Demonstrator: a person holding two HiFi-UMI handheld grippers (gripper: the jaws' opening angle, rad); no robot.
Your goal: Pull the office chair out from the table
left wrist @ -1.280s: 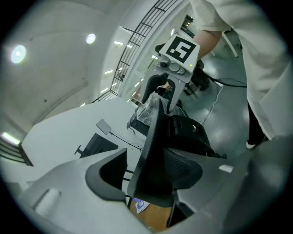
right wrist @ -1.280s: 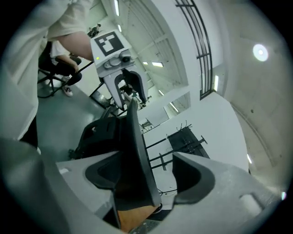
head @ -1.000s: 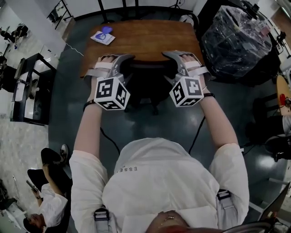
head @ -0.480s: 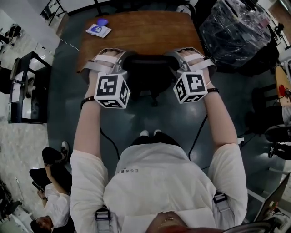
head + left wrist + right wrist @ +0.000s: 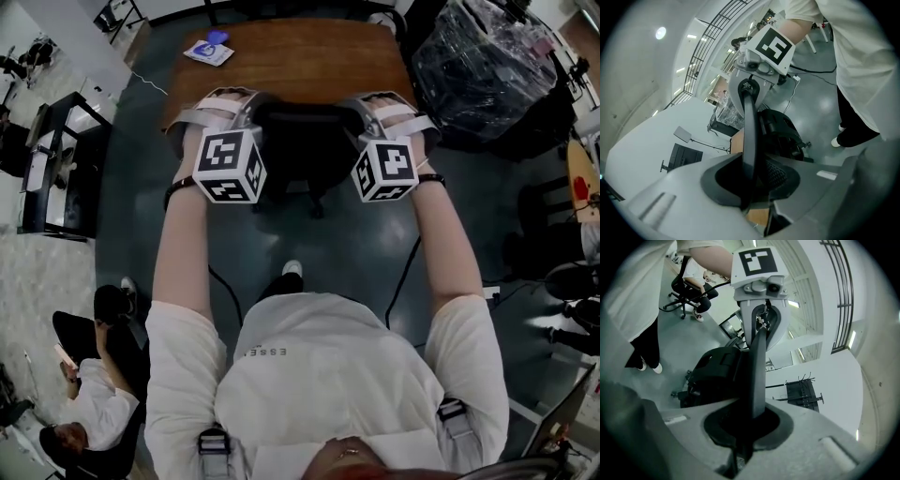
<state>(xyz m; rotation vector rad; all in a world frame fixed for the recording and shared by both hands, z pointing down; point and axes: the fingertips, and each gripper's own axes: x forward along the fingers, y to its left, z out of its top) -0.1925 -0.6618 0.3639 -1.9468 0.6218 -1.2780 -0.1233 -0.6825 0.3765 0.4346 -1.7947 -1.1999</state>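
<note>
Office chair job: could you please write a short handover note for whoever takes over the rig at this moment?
Left gripper: shut on the top edge of the office chair backrest, at its left end.
Right gripper: shut on the same edge, at its right end.
Where things are: the chair sits close against the near edge of the wooden table, backrest towards the person.
Done: both grips are set.
Left: draw the chair straight back, away from the table, with both hands together, then let go.
</note>
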